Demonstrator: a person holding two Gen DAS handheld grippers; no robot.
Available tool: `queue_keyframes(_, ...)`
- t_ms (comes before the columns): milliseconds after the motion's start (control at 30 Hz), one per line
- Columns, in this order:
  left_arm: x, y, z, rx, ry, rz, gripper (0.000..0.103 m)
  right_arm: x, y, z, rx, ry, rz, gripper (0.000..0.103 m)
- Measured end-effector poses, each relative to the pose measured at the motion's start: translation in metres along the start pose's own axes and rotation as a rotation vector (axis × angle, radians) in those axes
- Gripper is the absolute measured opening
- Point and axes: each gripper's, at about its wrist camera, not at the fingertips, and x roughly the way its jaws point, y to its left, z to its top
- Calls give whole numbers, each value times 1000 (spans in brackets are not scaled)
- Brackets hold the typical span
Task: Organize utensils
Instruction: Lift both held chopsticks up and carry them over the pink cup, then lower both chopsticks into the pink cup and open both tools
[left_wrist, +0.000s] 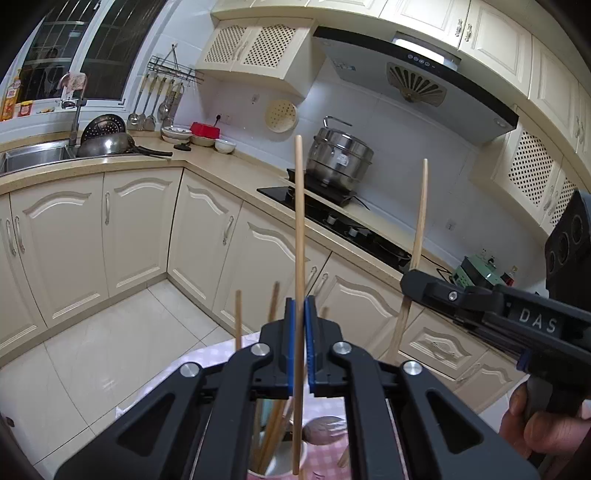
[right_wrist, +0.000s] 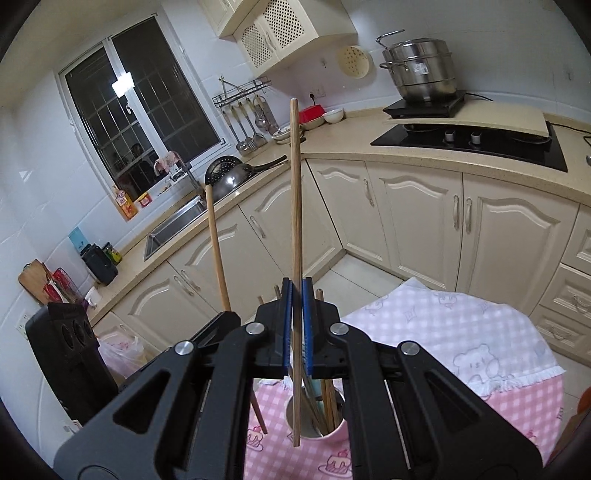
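Two wooden chopsticks stand upright, one pinched in each gripper, likely poised to drop into the cup (right_wrist: 334, 428) of utensils on the pink checked surface (right_wrist: 424, 424). The left chopstick (left_wrist: 299, 236) runs between the clenched left gripper (left_wrist: 300, 314) fingers; the right chopstick (right_wrist: 295, 221) sits likewise in the right gripper (right_wrist: 297, 291), its tip beside the cup's rim.

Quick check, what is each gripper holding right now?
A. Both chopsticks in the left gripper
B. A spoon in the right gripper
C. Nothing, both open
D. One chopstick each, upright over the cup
D: the left gripper and the right gripper each pinch one chopstick upright above the cup.
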Motion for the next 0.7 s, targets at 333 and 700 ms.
queue_keyframes(333, 23, 24, -34, -8, -25, 1, 4, 34, 0, -36, -56, -3, -28, 6)
queue_keyframes(700, 13, 31, -44, 3, 22, -5, 53, 25, -13, -46, 19, 43, -83, 53)
